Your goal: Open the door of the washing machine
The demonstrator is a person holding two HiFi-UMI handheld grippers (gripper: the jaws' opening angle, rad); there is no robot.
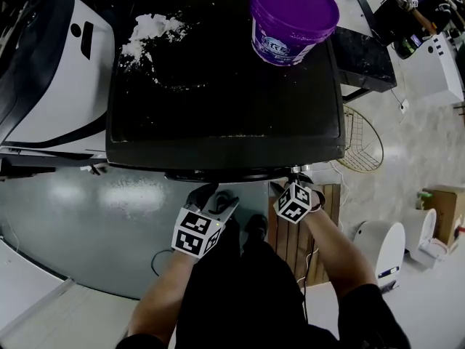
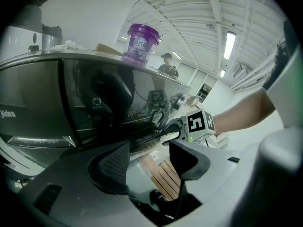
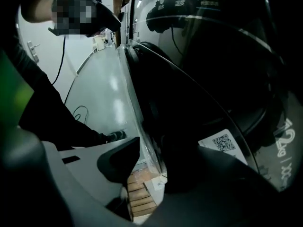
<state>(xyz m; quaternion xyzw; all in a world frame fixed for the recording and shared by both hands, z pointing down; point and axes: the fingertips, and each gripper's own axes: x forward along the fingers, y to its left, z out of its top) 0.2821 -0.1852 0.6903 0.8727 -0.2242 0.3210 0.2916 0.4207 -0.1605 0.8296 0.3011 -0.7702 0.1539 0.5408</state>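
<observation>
The dark washing machine [image 1: 218, 86] is seen from above, with its front edge towards me. Both grippers hang just below that edge. My left gripper [image 1: 209, 193] stands open in front of the machine's glossy front [image 2: 47, 103], and nothing lies between its fingers [image 2: 116, 162]. My right gripper [image 1: 287, 186] points steeply down at the door. In the right gripper view the door's clear rim [image 3: 149, 145] runs between the two jaws, with the left finger [image 3: 120, 160] against it. The other finger merges with the dark door. The left gripper view shows the right gripper [image 2: 173, 132] at the door's edge.
A purple bucket [image 1: 293, 19] and a white powdery heap [image 1: 149, 31] sit on the machine's top. A white appliance [image 1: 51, 71] stands to the left, a wire basket [image 1: 363, 140] to the right. A wooden pallet [image 1: 298, 238] lies under my right arm. A QR sticker [image 3: 222, 143] is on the door.
</observation>
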